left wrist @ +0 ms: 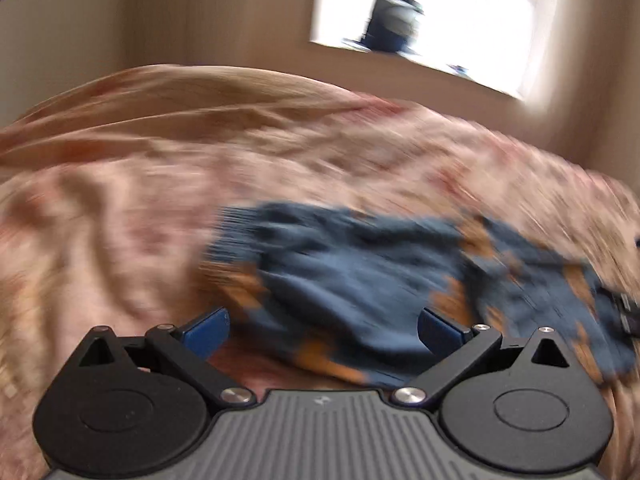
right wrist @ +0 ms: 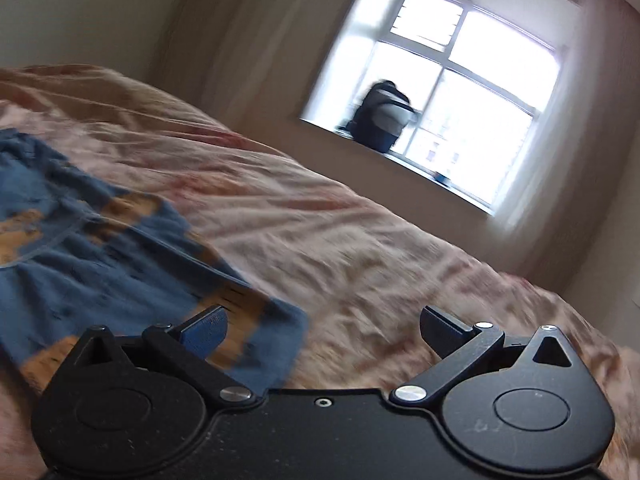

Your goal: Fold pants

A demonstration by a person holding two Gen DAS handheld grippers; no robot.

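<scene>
The black two-finger left gripper (left wrist: 323,330) is held wide open at lower centre; the black two-finger right gripper (right wrist: 323,330) likewise.

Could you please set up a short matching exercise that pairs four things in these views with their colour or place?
Things:
1. pants
2. bedspread
3. backpack
4. left tool

Colour or place:
A. on the windowsill
B. open, above the pants
C. blue with orange patches
D. pinkish, wrinkled, under the pants

Pairs: 1-C, 2-D, 3-A, 4-B
</scene>
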